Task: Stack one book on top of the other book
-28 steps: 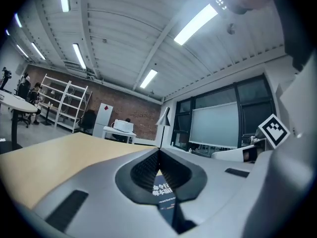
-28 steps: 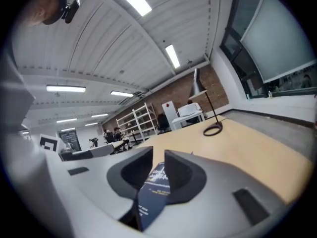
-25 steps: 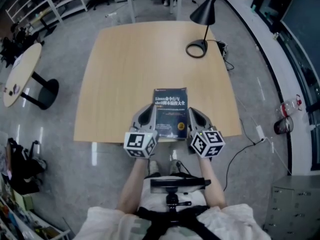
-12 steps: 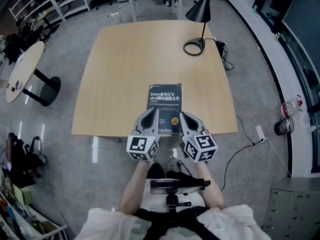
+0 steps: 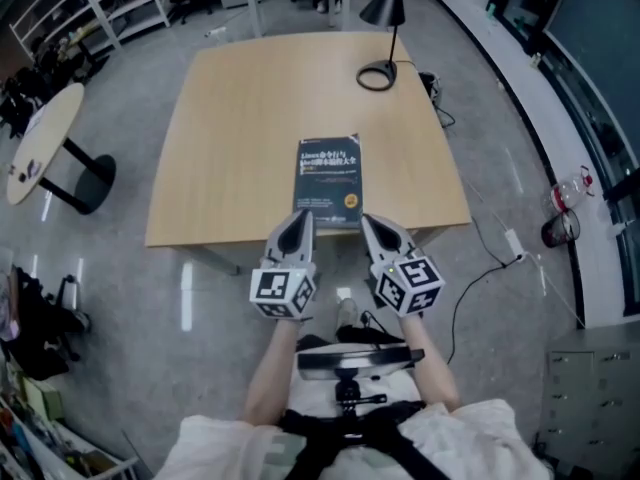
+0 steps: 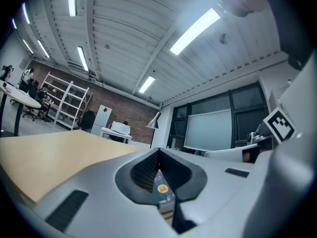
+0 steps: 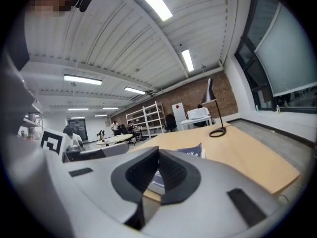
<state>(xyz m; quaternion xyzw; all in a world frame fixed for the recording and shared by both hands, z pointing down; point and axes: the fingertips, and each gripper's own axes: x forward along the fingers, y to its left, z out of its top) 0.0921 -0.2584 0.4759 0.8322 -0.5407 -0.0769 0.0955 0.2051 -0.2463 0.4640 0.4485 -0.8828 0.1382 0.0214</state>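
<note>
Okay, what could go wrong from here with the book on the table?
The blue book lies near the table's front edge with the left gripper and right gripper at its near corners; a stray nudge could skew it. Both pairs of jaws are shut, so neither can take hold until it opens. Only one cover shows from above; a second book can't be confirmed.

Probably an office: wooden table (image 5: 240, 118), desk lamp (image 5: 383, 6), metal shelving (image 5: 110, 3), strip lights (image 6: 194, 30).

Ceiling strip lights (image 6: 195, 31) give bright, even light; edges bend fisheye-style.
</note>
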